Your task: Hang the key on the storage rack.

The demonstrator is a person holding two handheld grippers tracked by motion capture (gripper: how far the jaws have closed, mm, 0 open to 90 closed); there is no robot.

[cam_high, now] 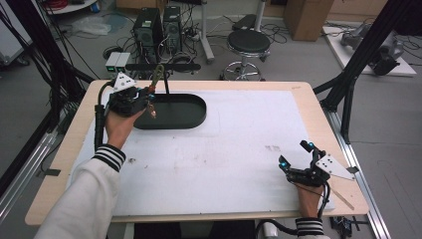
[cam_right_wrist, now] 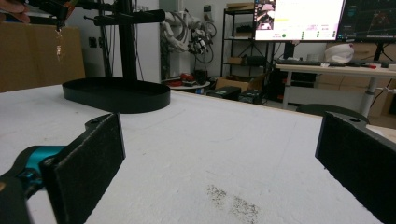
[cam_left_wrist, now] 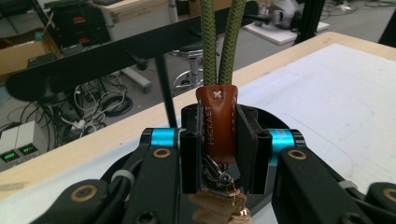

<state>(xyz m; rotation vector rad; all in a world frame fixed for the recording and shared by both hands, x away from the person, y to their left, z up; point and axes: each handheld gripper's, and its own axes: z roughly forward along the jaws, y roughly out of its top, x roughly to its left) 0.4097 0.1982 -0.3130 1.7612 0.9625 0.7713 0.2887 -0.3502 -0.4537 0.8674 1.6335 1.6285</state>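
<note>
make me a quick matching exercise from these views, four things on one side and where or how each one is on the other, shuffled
Things:
1. left gripper
2. right gripper
3. black oval tray
4. green cord loop

States:
A. rises out of a brown leather tab
B. jaws wide apart, nothing between them
C. sits at the far left of the white mat, under a T-shaped stand
D. shut on a brown leather tab

Pairs: 1-D, 2-B, 3-C, 4-A

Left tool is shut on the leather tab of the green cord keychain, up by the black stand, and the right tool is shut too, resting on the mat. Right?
Not quite. The right tool is open: the right gripper view shows its pads standing wide apart over the white mat. The left tool is indeed shut on the leather tab, by the black stand.
</note>
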